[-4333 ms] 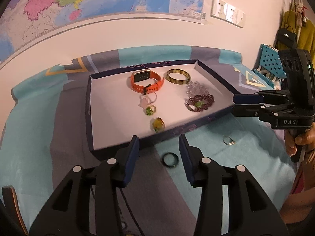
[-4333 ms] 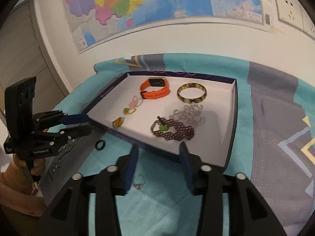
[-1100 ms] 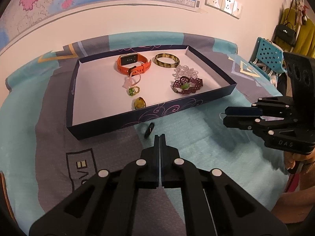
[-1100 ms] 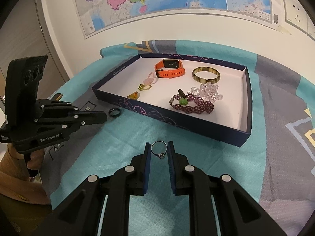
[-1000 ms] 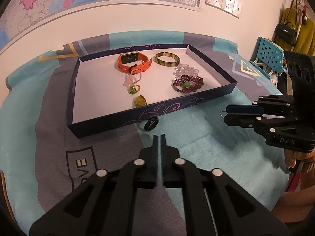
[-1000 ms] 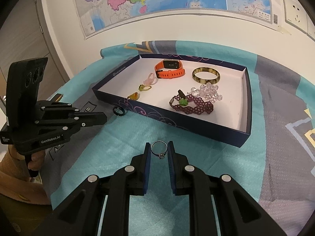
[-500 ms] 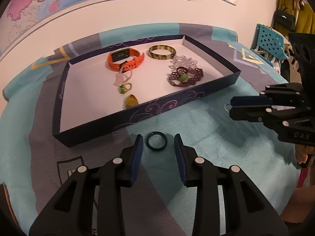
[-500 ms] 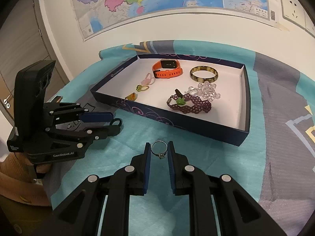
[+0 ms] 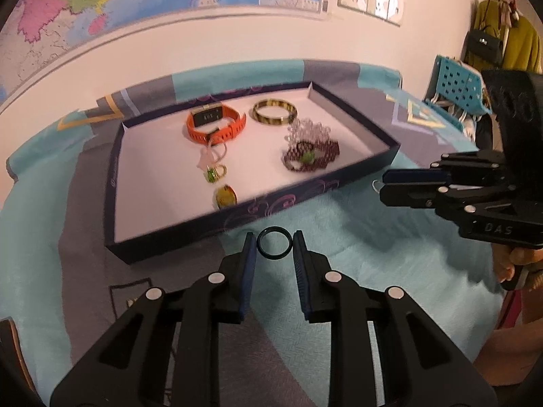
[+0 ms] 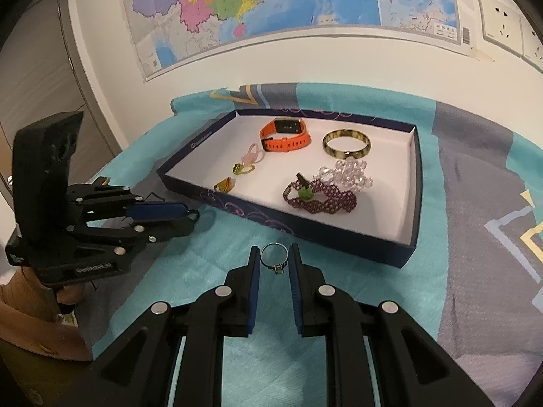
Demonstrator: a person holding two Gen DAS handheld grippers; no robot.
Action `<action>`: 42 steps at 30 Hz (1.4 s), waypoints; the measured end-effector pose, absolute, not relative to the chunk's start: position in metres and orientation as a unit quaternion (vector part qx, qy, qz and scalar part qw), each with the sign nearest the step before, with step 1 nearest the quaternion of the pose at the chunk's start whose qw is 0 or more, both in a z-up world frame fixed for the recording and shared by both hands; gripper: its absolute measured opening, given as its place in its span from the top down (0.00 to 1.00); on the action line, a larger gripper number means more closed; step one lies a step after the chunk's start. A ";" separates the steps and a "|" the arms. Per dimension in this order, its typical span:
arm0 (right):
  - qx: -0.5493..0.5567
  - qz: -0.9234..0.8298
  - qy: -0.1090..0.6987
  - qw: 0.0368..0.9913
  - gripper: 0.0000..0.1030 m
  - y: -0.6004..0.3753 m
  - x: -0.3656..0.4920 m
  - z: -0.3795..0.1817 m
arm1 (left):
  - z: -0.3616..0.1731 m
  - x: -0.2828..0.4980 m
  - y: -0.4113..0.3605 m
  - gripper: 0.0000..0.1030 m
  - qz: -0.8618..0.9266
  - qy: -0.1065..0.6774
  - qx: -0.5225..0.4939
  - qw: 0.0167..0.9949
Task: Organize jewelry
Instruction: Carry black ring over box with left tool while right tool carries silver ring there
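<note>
My left gripper (image 9: 274, 237) is shut on a black ring (image 9: 274, 242), which stands upright between the blue pads just in front of the tray's near wall. In the right wrist view the left gripper (image 10: 188, 215) holds that ring a little above the cloth. My right gripper (image 10: 274, 252) is shut on a silver ring with a small stone (image 10: 275, 259). The dark blue tray (image 9: 305, 191) holds an orange watch (image 9: 215, 125), a brown bangle (image 9: 275, 112), a purple beaded bracelet (image 9: 312, 157), clear beads (image 9: 309, 132), a green-stone ring (image 9: 213, 174) and an amber ring (image 9: 224, 196).
A teal and grey cloth (image 10: 210, 257) covers the table under the tray (image 10: 305, 234). The wall with a map stands close behind. A blue perforated basket (image 9: 454, 84) sits off the table's right end. A person's hand (image 10: 68, 293) holds each gripper's handle.
A second ago my left gripper was shut with the black ring lying loose ahead by the tray wall; it opened around the ring and now grips it. The right gripper still holds the silver ring.
</note>
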State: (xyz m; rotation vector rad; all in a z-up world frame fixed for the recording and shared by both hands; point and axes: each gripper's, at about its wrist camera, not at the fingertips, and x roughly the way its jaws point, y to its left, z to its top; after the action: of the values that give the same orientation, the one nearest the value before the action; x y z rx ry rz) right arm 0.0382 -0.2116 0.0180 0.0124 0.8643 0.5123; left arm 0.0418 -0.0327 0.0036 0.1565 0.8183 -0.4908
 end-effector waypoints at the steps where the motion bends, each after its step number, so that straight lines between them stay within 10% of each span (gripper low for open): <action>1: 0.007 0.245 0.412 0.877 0.85 -0.212 0.039 0.019 | 0.007 0.042 -0.031 0.78 -0.236 0.390 0.073 0.887; 42: -0.005 0.233 0.383 0.894 0.85 -0.201 0.097 0.042 | 0.030 0.090 -0.035 0.78 -0.218 0.367 0.056 0.903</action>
State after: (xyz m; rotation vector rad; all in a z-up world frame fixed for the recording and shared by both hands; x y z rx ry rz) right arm 0.0966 -0.2009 0.0424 -0.0108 0.7948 0.4835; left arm 0.0898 -0.0351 0.0300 0.1154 0.7591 -0.4507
